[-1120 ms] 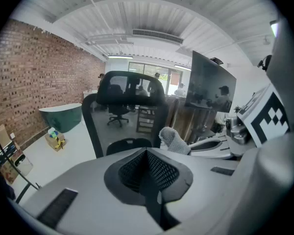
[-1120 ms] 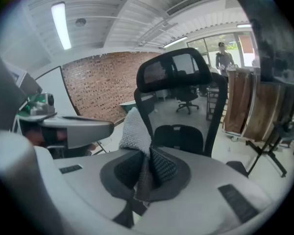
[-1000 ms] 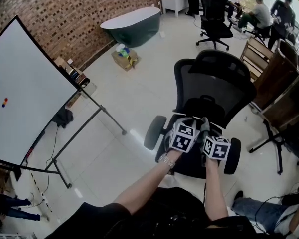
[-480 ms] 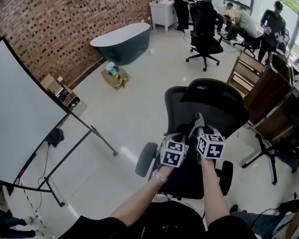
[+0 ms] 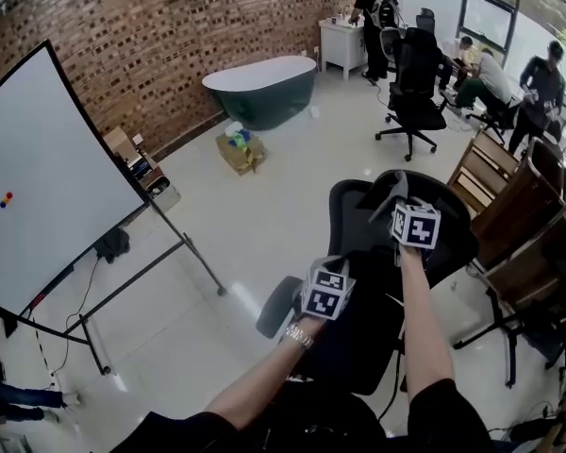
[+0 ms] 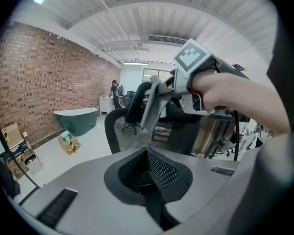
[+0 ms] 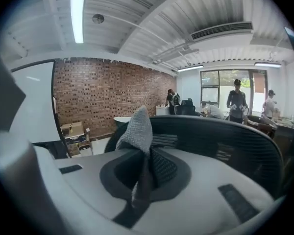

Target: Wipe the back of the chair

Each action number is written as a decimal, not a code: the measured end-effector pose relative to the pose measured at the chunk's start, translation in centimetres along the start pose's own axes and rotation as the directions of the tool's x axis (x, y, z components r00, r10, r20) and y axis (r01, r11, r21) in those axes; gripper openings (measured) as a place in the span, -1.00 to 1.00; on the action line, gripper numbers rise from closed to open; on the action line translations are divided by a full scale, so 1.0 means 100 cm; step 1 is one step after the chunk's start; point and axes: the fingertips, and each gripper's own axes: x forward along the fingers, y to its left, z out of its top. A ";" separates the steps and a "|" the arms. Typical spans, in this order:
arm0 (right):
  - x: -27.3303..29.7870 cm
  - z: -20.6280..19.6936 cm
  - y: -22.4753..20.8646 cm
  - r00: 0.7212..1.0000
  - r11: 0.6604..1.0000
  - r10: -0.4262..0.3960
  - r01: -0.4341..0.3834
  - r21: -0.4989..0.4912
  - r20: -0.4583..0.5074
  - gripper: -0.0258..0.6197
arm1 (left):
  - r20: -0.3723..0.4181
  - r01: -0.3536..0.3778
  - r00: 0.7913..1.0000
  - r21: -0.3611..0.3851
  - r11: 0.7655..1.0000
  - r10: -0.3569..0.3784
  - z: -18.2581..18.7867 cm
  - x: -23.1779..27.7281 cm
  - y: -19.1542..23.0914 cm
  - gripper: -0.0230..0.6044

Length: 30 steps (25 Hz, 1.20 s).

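Observation:
The black mesh office chair (image 5: 358,225) stands right in front of me, its back (image 7: 215,136) filling the right gripper view. My right gripper (image 5: 401,206) is raised to the back's top edge and shut on a grey cloth (image 7: 136,129), which sticks up from its jaws. The left gripper view shows that cloth (image 6: 152,106) hanging over the chair back (image 6: 137,133). My left gripper (image 5: 332,270) sits lower, beside the chair's left side, with its jaws together and nothing between them (image 6: 147,153).
A whiteboard on a wheeled stand (image 5: 47,177) is at the left. A green bathtub (image 5: 259,88) and a cardboard box (image 5: 241,149) lie by the brick wall. Another office chair (image 5: 415,74), seated people (image 5: 491,78) and wooden furniture (image 5: 509,206) are at the right.
My right gripper has risen with the cloth from low on the chair back to its top edge. The left gripper has stayed low. The head view has shifted.

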 end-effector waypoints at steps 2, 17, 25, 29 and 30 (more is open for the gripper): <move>-0.014 -0.005 -0.033 0.998 0.998 -0.062 0.062 0.010 0.003 -0.87 | 0.002 0.002 1.000 -0.003 1.000 -0.002 0.001 0.000 0.000 -0.92; -0.056 -0.024 -0.060 0.993 0.992 -0.113 0.112 0.055 0.026 -0.87 | 0.009 0.054 0.999 -0.037 0.998 -0.054 0.002 0.017 -0.018 -0.92; 0.029 -0.034 0.049 0.990 0.994 0.096 -0.101 -0.047 -0.100 -0.87 | 0.027 -0.008 1.000 -0.055 0.998 0.010 0.007 0.000 0.005 -0.92; 0.016 -0.037 -0.004 0.996 1.000 0.002 -0.002 -0.001 -0.084 -0.87 | 0.034 -0.017 0.999 -0.062 0.998 0.019 0.010 -0.003 0.012 -0.92; 0.008 -0.041 -0.025 0.997 0.999 -0.027 0.029 0.017 -0.078 -0.87 | 0.035 -0.014 0.999 -0.063 0.998 0.016 0.010 -0.001 0.010 -0.92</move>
